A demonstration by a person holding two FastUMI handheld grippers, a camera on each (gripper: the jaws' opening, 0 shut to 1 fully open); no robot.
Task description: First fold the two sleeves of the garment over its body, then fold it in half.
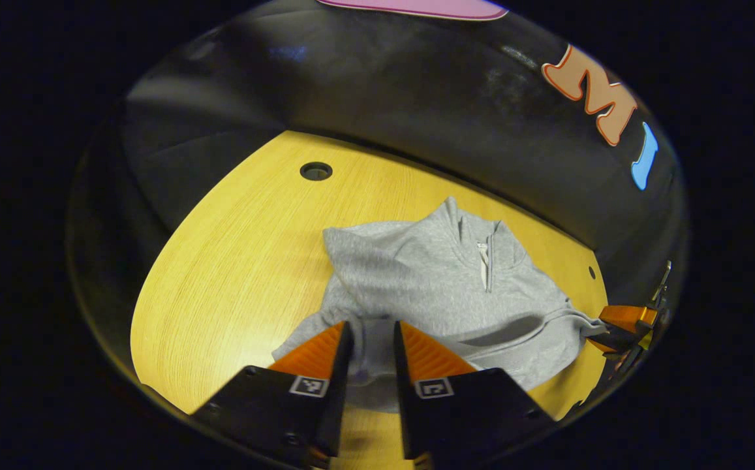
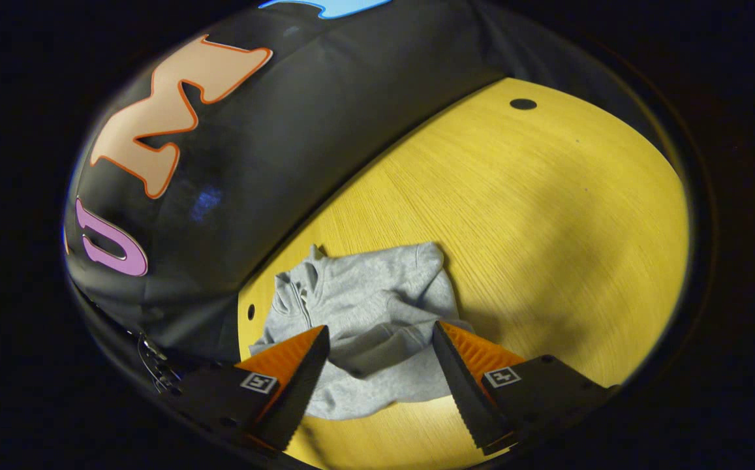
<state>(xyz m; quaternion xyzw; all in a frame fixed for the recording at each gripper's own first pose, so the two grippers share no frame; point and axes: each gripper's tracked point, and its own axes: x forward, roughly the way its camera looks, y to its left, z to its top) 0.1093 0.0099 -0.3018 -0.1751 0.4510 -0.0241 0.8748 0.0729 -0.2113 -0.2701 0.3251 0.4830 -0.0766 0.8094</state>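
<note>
**Observer:** Where's the sweater right now?

**Operator:** The grey sweater lies on the yellow table, close to the black cloth wall, collar and short zip pointing toward that wall. In the right gripper view the same sweater sits just ahead of my fingers, bunched instead of flat.

**Observer:** And your grippers?

**Operator:** My left gripper has its fingers drawn close together over grey cloth at the near edge. There's still a narrow gap with fabric in it, so I can't tell whether they're truly pinching. My right gripper is spread wide, released, hovering over the sweater's lower part. In the left gripper view I also see the other gripper at the far edge, where a sleeve end trails toward it.

**Observer:** So which step are you on?

**Operator:** The sleeves, I'd judge. One looks drawn across the body already, but the cloth is rumpled.

**Observer:** How will you do it well?

**Operator:** Catch only the sleeve layer near its cuff, not the body beneath. Lift low, carry it across the chest, lay it flat before letting go. The knit looks soft and will drag, so I'd move slowly and keep the collar from shifting.
</note>
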